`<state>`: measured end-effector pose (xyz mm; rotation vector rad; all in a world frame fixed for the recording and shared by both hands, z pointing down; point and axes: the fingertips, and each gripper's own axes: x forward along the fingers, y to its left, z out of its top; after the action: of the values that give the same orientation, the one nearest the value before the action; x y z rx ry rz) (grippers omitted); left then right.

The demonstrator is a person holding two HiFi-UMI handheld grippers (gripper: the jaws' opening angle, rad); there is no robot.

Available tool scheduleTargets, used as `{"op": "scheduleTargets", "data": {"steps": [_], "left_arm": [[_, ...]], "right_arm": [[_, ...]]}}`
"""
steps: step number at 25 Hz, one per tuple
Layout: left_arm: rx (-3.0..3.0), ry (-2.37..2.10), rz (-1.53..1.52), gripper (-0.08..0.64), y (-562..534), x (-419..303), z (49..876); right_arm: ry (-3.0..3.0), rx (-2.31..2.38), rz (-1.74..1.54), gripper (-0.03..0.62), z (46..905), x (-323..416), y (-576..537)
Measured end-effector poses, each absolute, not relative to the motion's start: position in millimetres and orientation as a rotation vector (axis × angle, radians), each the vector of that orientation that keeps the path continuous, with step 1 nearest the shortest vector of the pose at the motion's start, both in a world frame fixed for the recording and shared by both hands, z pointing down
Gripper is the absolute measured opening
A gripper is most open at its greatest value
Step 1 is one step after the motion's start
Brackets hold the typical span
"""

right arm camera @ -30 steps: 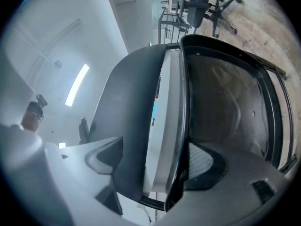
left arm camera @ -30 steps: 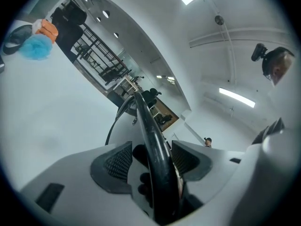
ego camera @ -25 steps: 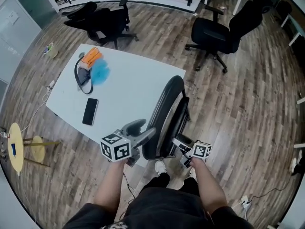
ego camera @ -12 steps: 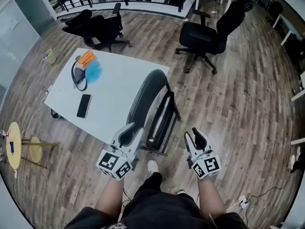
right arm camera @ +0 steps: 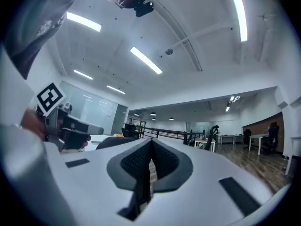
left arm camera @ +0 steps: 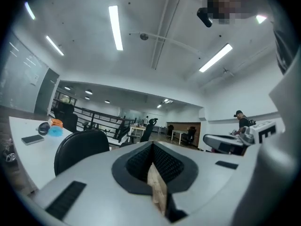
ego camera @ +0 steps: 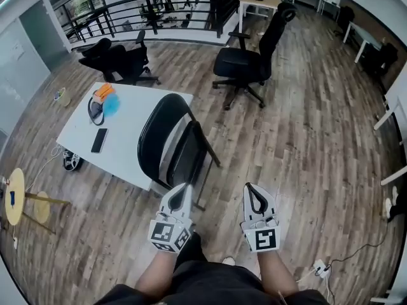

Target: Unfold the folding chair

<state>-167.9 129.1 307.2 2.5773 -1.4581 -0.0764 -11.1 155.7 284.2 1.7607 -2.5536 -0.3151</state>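
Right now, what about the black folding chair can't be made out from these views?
Seat angle: head view, the black folding chair's own curved backrest partly covers it.
Chair legs: left gripper view, the shut left tool's grey body hides everything below the backrest.
Orange and blue items on the white rectangular table: head view, too small.

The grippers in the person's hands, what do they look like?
The left gripper and right gripper are pale grey plastic and narrow to a point. Inside, the jaws carry black bumpy pads. Each has a cube at the back with black-and-white square markers. No cables show, and no sleeves reach the forearms.
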Motion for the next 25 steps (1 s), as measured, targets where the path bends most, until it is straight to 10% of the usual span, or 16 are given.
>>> {"op": "scheduleTargets", "data": {"steps": [11,25], "left_arm": [[2.579,-1.434,-0.028,0.005,263,-108,310],[2.592,-1.446,0.051,0.005,320,-210,297]], "right_arm": [[-2.481,1.846,-0.218,0.015,278,28,298],[-2.436,1.888,-0.228,0.014,264,-67,361]]}}
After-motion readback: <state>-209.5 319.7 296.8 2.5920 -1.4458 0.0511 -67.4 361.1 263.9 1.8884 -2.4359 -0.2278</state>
